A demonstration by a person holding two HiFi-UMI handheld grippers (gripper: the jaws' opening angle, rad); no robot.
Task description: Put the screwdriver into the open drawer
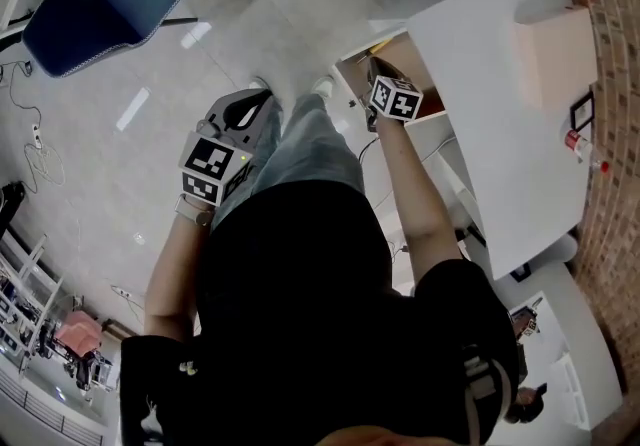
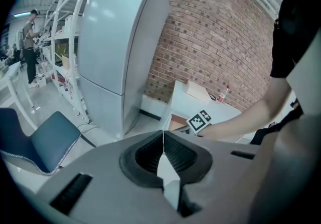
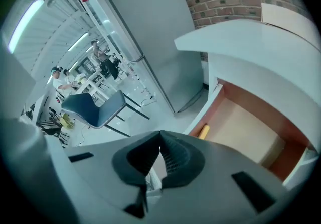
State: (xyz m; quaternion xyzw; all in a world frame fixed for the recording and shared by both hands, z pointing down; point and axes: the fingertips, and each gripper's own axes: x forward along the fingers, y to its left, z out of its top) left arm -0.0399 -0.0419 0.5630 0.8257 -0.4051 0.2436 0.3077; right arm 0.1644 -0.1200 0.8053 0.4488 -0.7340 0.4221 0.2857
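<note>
Yellow-handled screwdriver [image 3: 203, 130] is seemingly lying in the open tan wooden drawer [image 3: 248, 127], centre-right; we're holding left gripper [image 2: 163, 135] and right gripper [image 3: 160, 135] clenched, empty.

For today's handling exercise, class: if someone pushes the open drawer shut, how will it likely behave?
The drawer looks rigid and board-walled, so it should probably slide without flexing. It seems nearly empty, so it is likely light to push. The yellow thing by its wall looks rounded and might roll.
</note>
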